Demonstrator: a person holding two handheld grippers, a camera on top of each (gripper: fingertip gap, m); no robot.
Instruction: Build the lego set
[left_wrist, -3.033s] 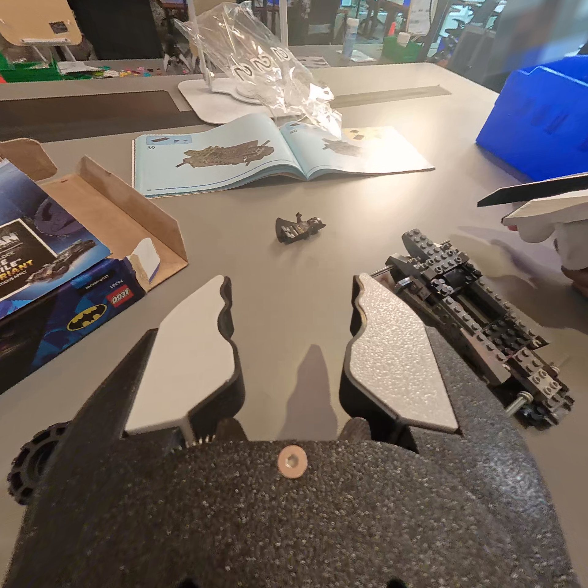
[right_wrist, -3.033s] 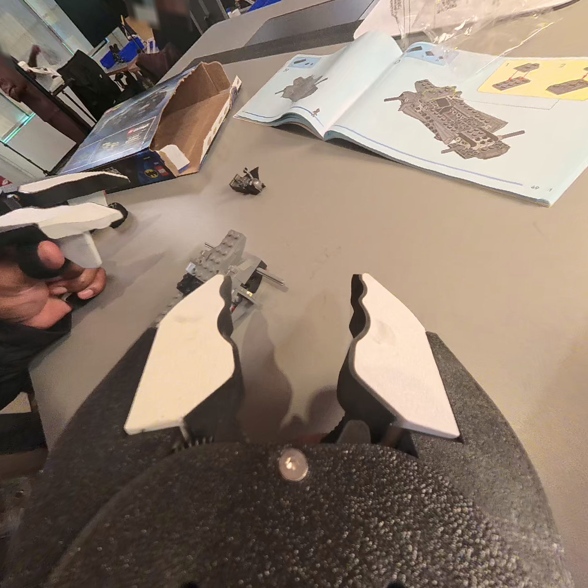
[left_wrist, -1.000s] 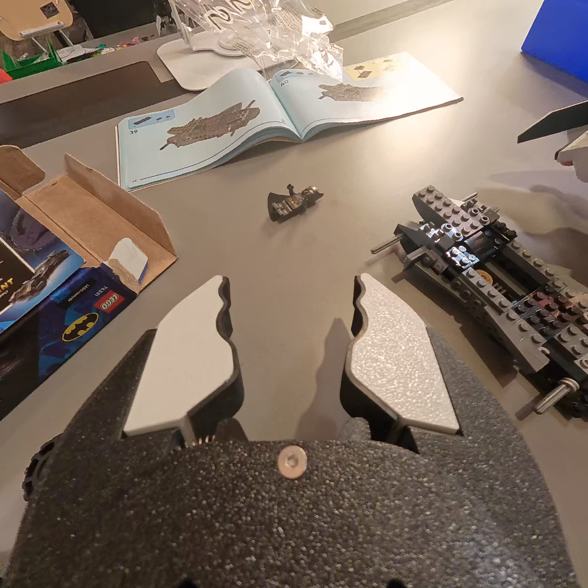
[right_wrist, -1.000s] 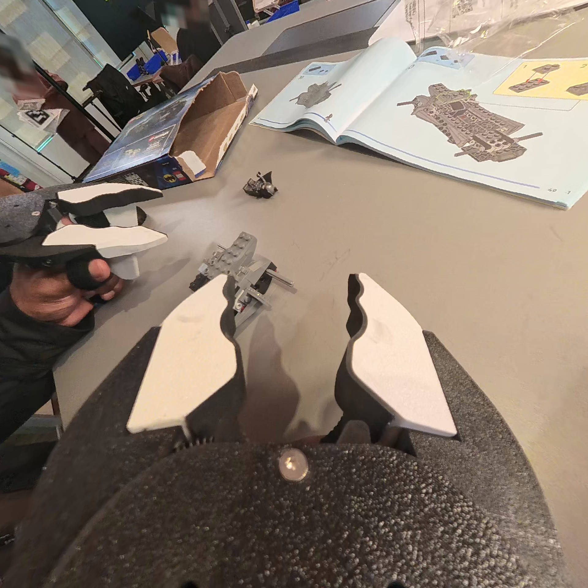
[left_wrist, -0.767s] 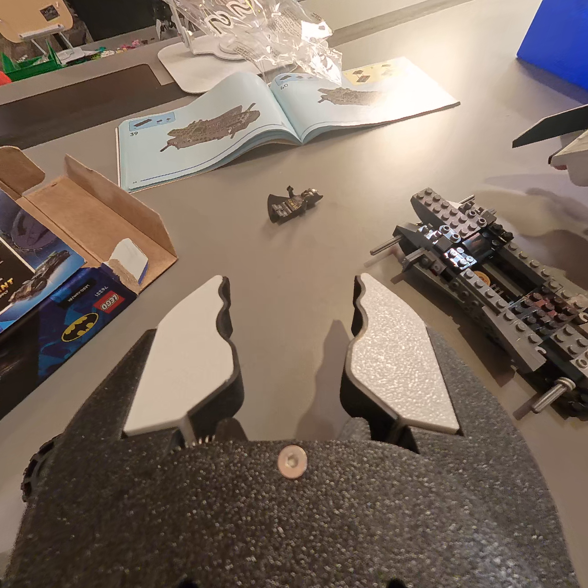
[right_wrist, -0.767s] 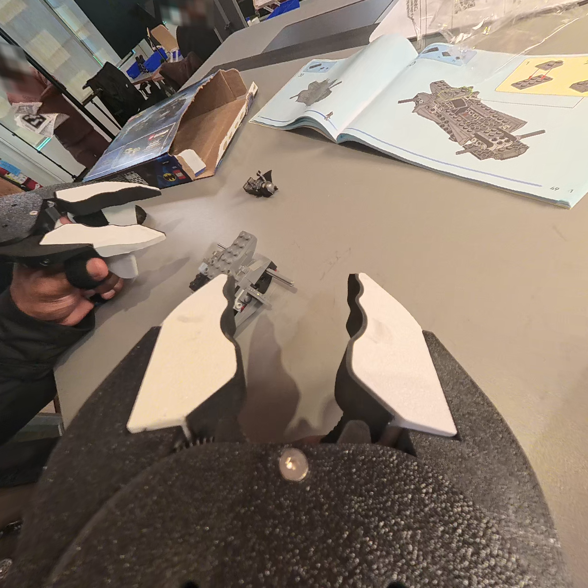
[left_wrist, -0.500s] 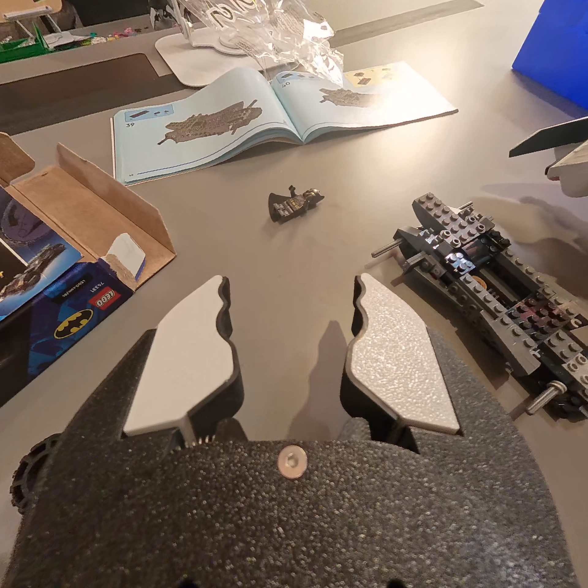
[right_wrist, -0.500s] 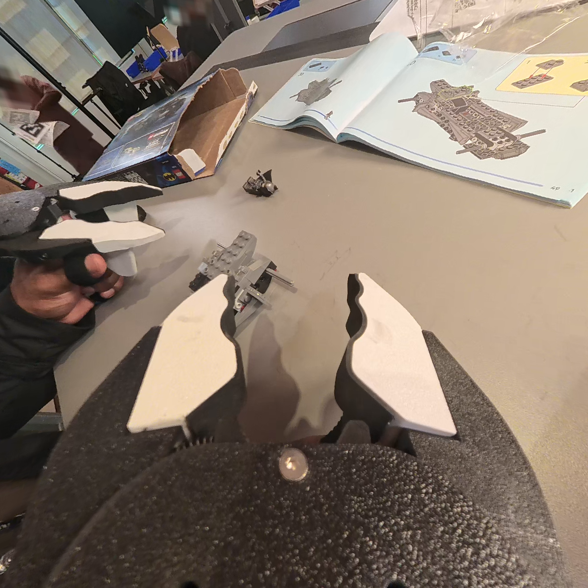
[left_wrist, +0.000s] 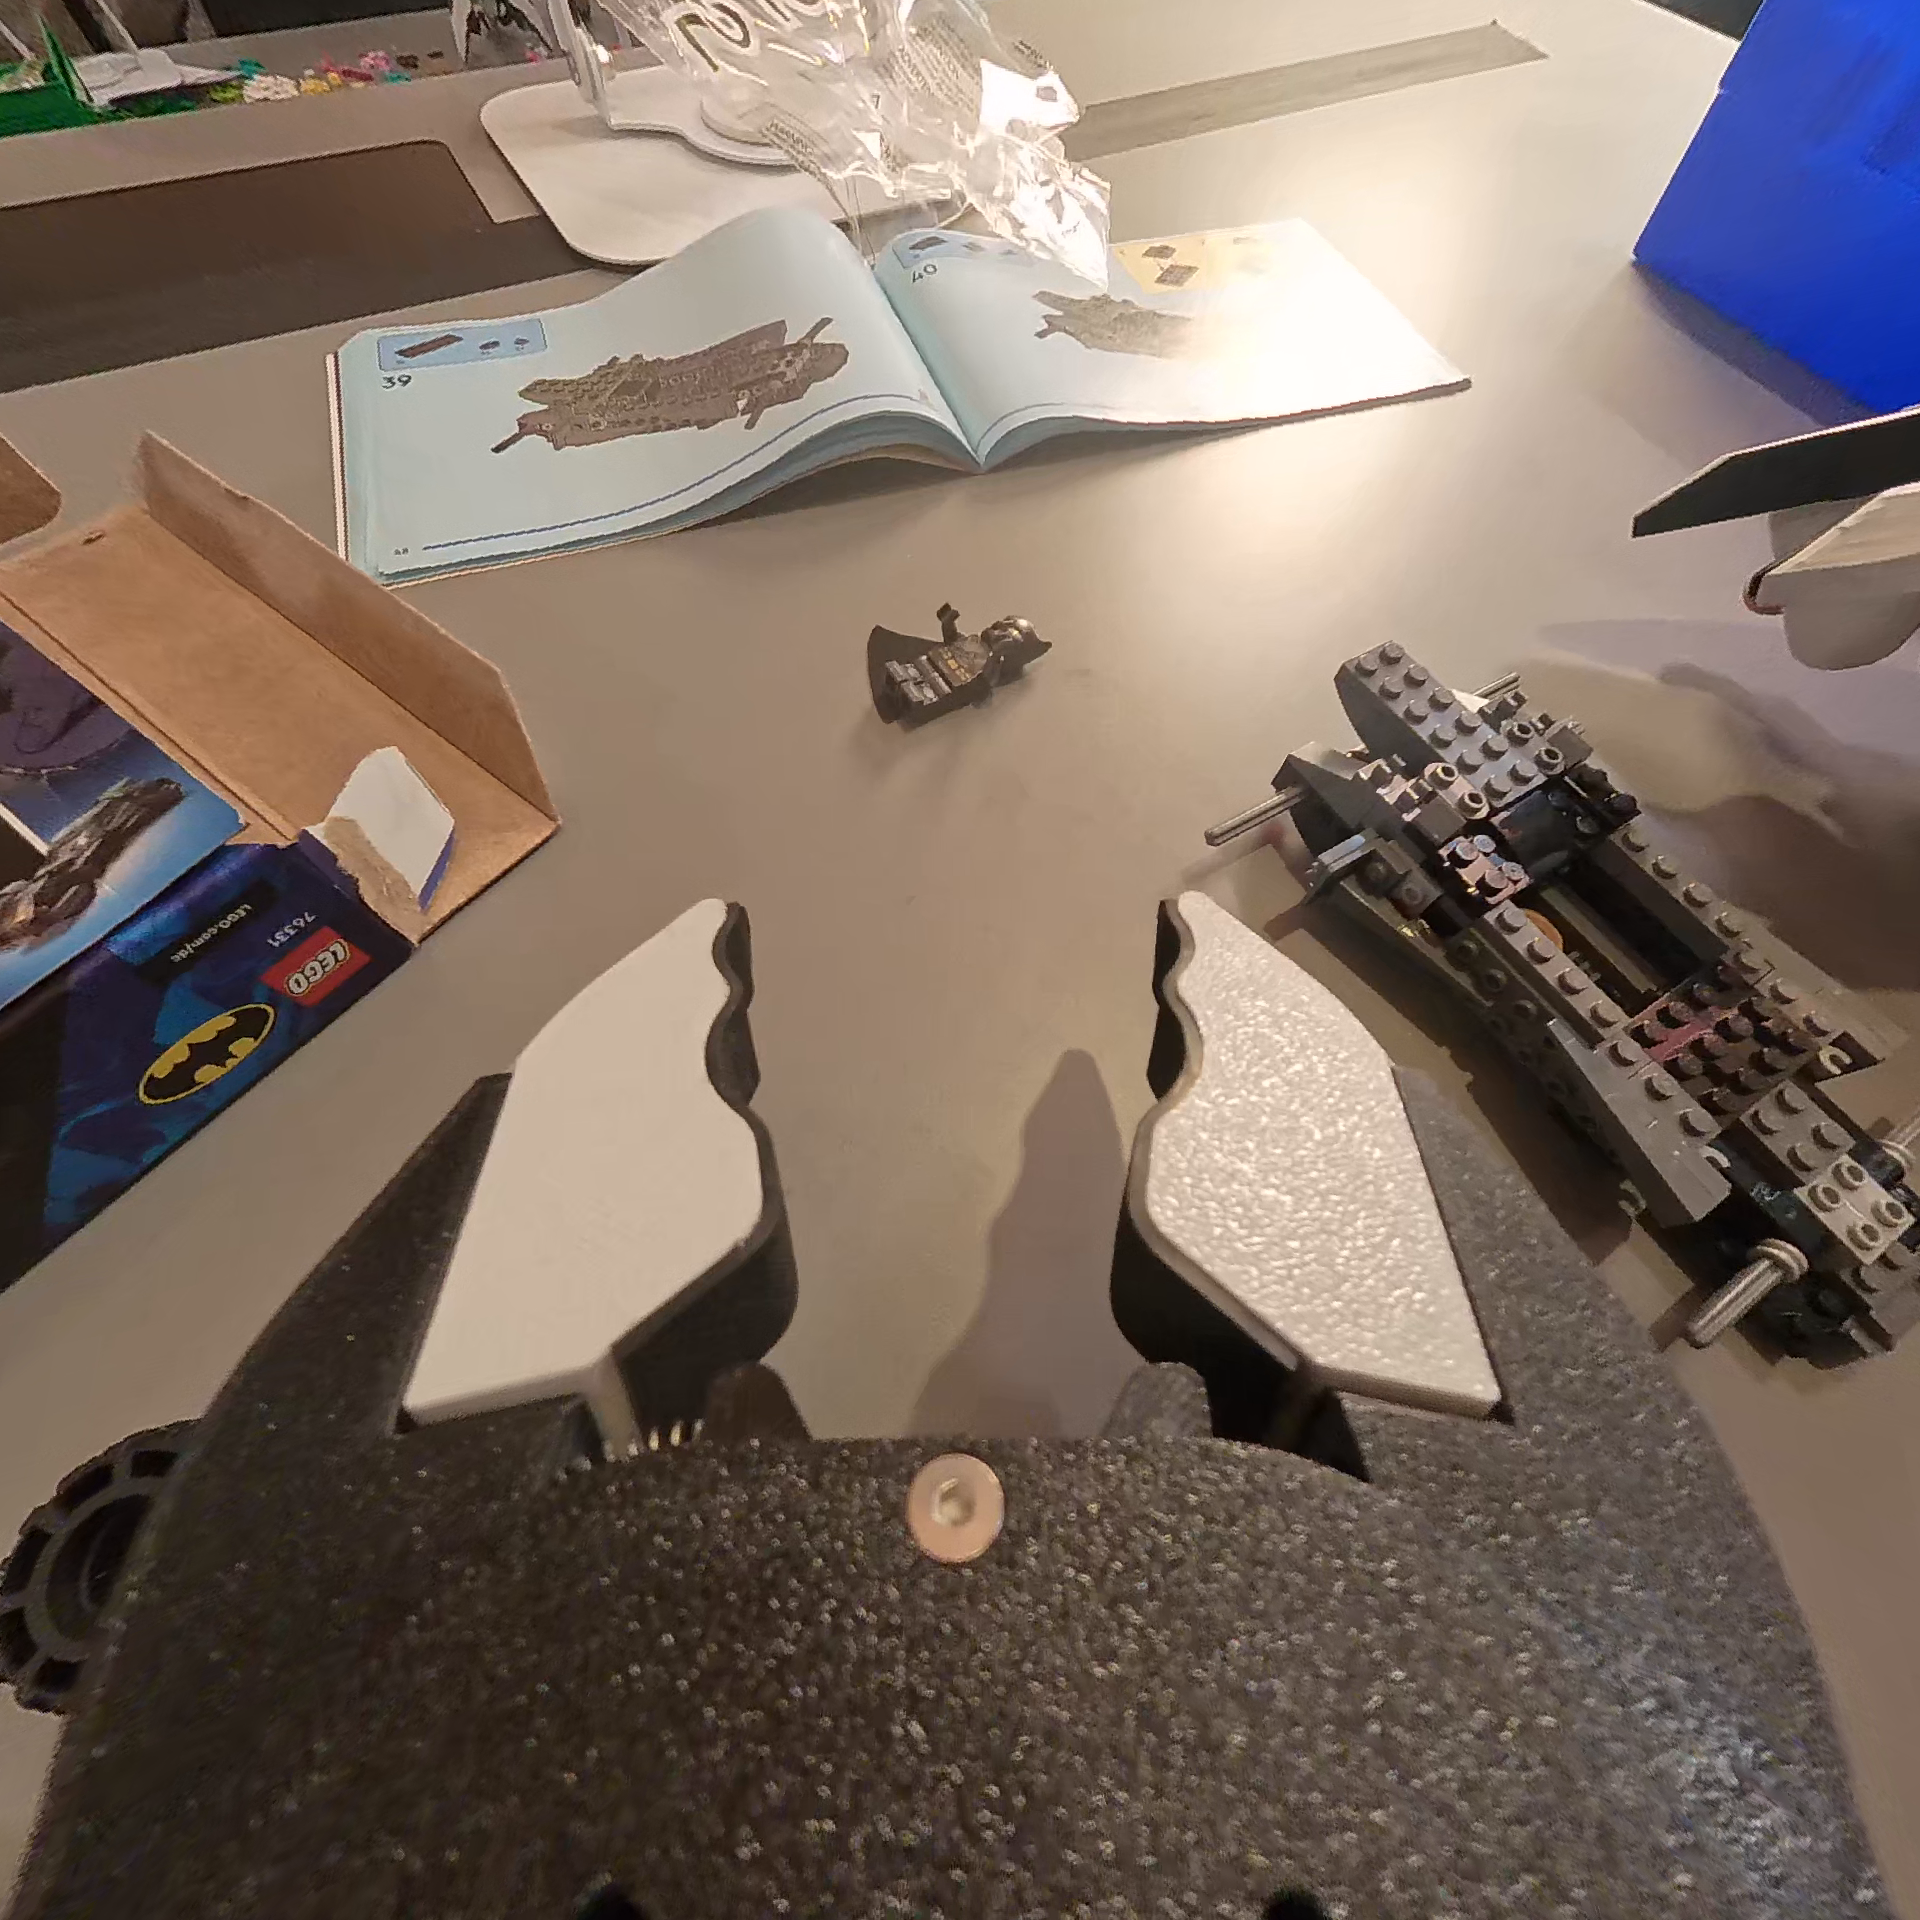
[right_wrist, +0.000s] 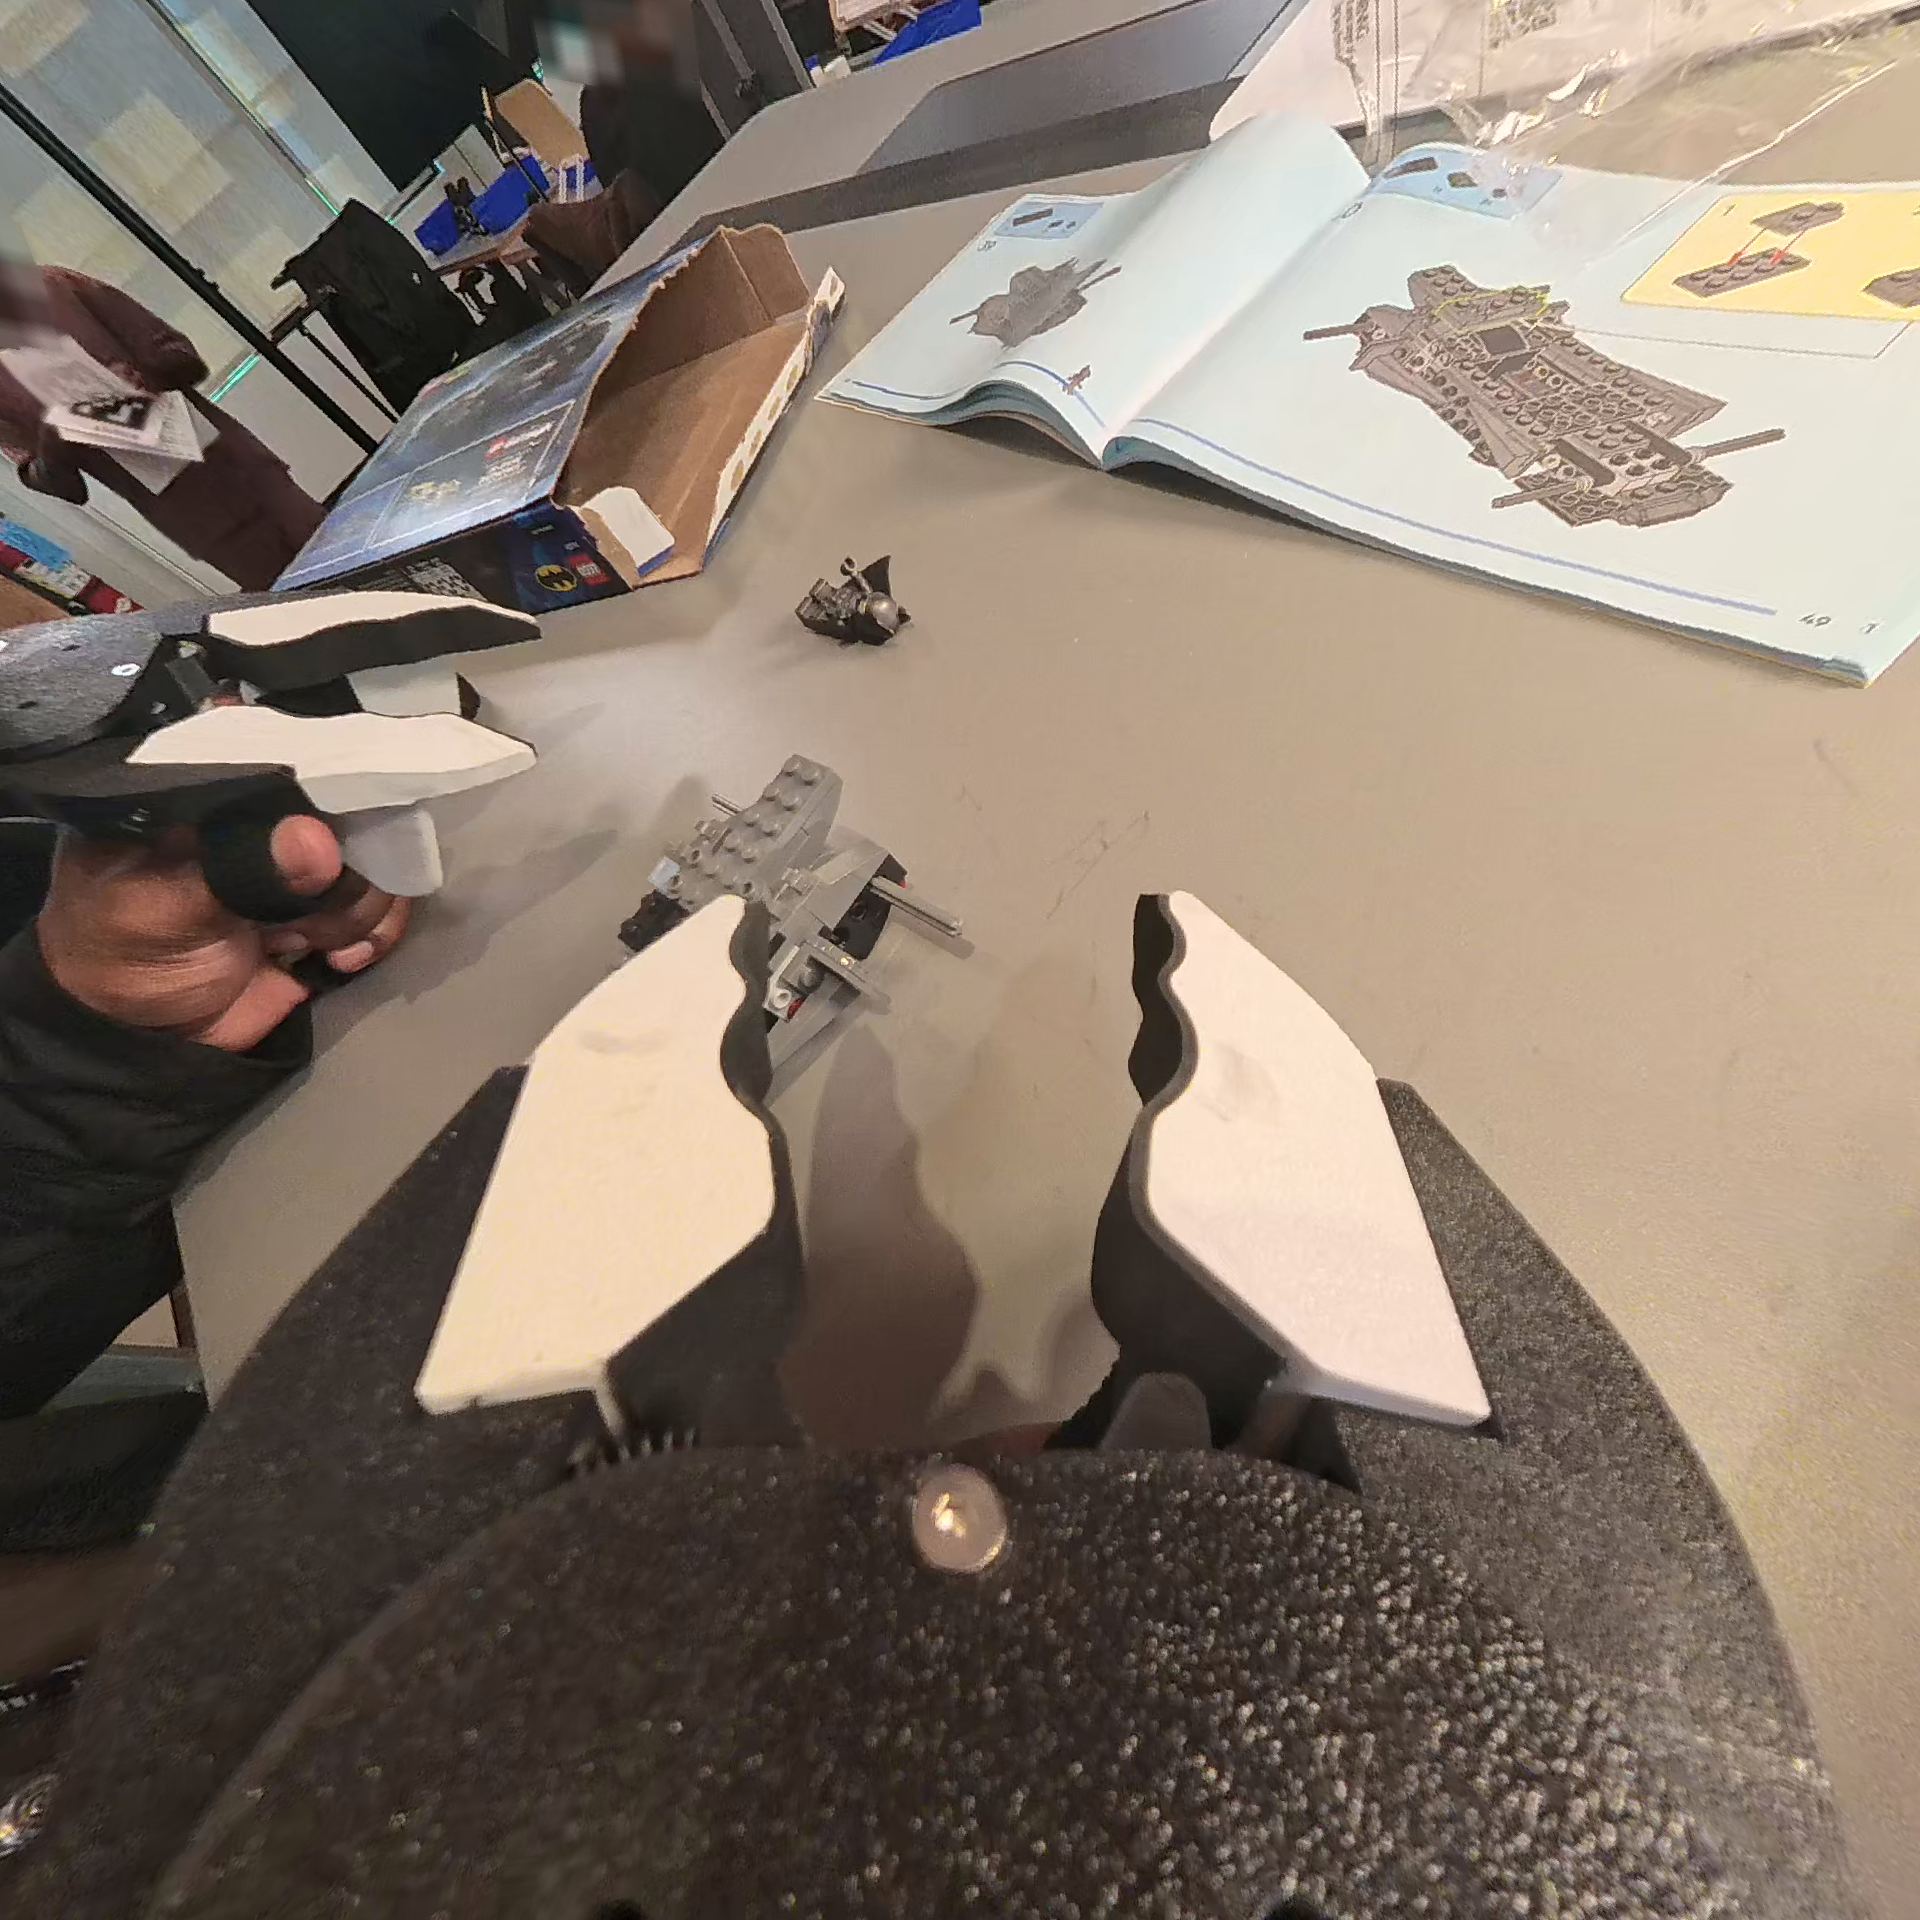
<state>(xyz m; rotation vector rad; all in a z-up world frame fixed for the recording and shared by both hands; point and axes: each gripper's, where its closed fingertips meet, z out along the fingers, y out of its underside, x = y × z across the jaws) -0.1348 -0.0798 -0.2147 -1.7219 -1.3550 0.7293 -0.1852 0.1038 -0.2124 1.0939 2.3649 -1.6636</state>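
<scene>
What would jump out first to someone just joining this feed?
Probably the half-built dark grey brick vehicle lying on the grey table, just right of the open, empty left claw and partly behind the right claw's left finger. Beyond it lie a small dark minifigure and an open pale-blue instruction booklet.

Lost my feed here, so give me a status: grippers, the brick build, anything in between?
Left gripper open, empty, over bare table. Right gripper open, empty, brick vehicle just beyond its left finger. Minifigure lies farther off.
</scene>
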